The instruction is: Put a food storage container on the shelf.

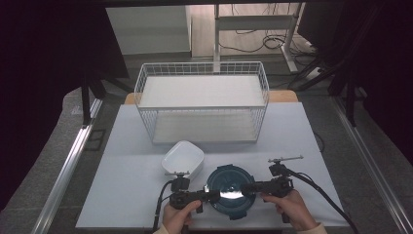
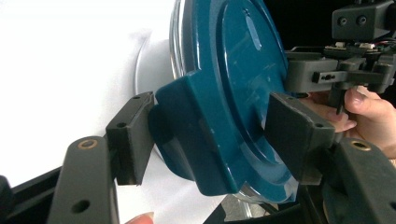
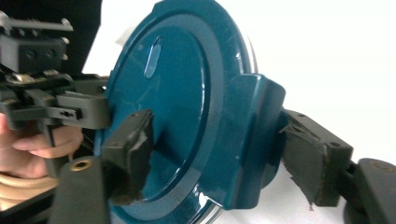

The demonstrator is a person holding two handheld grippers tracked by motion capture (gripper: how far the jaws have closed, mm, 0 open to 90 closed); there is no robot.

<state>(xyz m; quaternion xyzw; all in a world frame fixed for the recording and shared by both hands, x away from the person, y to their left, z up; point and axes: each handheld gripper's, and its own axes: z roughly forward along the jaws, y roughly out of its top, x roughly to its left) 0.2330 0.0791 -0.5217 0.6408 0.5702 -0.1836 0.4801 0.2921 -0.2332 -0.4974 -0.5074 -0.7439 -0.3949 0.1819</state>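
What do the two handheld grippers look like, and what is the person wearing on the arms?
Both the left gripper and the right gripper are black, boxy, pistol-style tools with two flat black pads, the right one's pads frayed. A black cable trails from each, and a thin grey bar tops each. A pale cuff shows at the right wrist.

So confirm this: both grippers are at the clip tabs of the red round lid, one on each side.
Not quite: the round lid is dark teal-blue, not red, as both gripper views show. The left gripper and right gripper do each straddle a clip tab on opposite sides.
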